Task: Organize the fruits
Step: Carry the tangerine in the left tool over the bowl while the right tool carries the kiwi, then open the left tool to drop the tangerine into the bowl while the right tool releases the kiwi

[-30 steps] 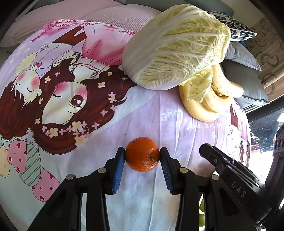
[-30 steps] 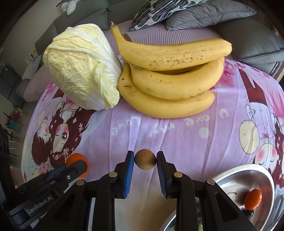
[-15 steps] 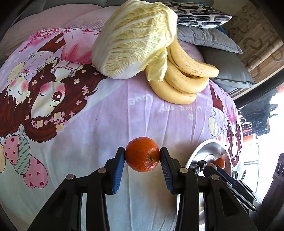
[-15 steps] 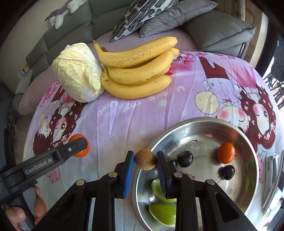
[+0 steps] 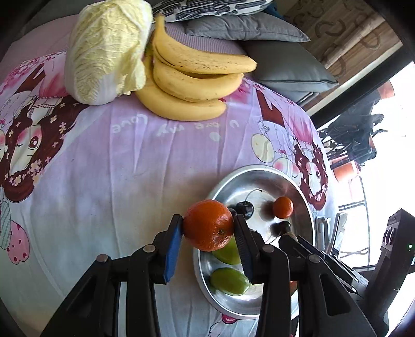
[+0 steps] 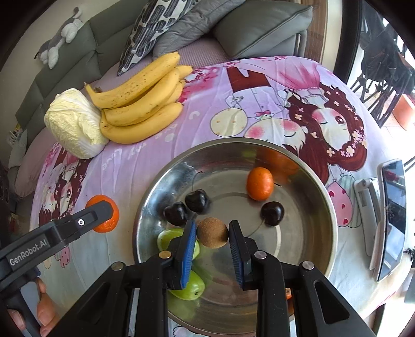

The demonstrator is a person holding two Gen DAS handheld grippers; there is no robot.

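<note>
My left gripper [image 5: 208, 228] is shut on an orange [image 5: 208, 225], held above the left rim of a steel bowl [image 5: 298, 186]. The same orange [image 6: 109, 221] shows left of the bowl [image 6: 306, 171] in the right wrist view. My right gripper [image 6: 212, 234] is shut on a small brown round fruit [image 6: 212, 236], hanging over the bowl's near part. Inside the bowl lie dark cherries [image 6: 197, 201], a small orange fruit [image 6: 260, 183] and green fruit pieces [image 6: 190, 286].
A bunch of bananas [image 6: 140, 109] and a pale cabbage [image 6: 75, 123] lie at the far side of the pink cartoon cloth [image 5: 116, 168]. A phone on a stand [image 6: 390, 215] lies right of the bowl. Grey cushions [image 6: 259, 23] sit behind.
Both grippers have carried their fruits to the right, from open cloth to the steel bowl. The right one now hangs over the bowl, the left one at its rim. Both grips are unchanged.
</note>
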